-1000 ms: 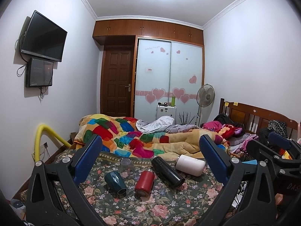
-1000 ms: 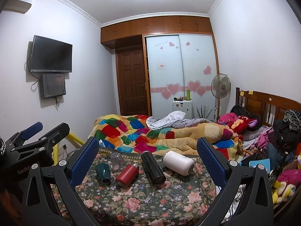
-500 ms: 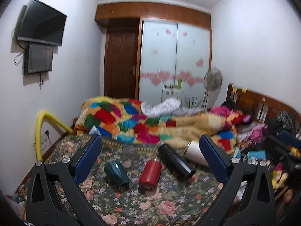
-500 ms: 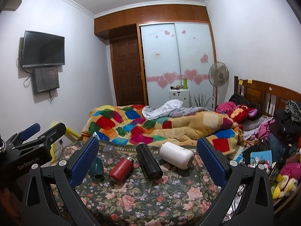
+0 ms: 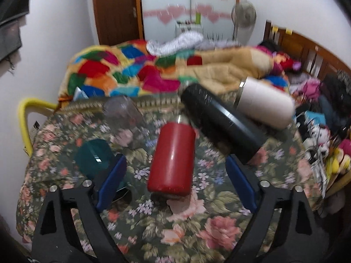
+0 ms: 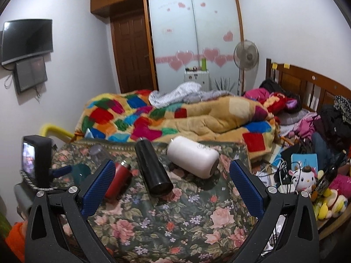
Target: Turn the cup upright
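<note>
Several cups lie on their sides on a floral cloth (image 5: 179,230): a teal cup (image 5: 94,155), a clear glass (image 5: 125,120), a red flask (image 5: 173,155), a black flask (image 5: 221,122) and a white flask (image 5: 263,105). My left gripper (image 5: 175,179) is open, low over the cloth, its fingers either side of the red flask's base and not touching it. My right gripper (image 6: 173,188) is open and empty, held back, with the black flask (image 6: 153,166) between its fingers in view. The red flask (image 6: 116,182), white flask (image 6: 193,156) and teal cup (image 6: 80,172) also show there.
A patchwork quilt (image 6: 175,118) is heaped behind the cups. Toys and clutter (image 6: 307,175) lie off the cloth's right edge. A yellow rail (image 5: 24,120) stands at the left. The left gripper's body (image 6: 37,164) shows at the left of the right wrist view.
My left gripper has moved forward and down to the red flask, which now sits between its fingers. My right gripper has tilted down and moved slightly closer. The cups have not moved.
</note>
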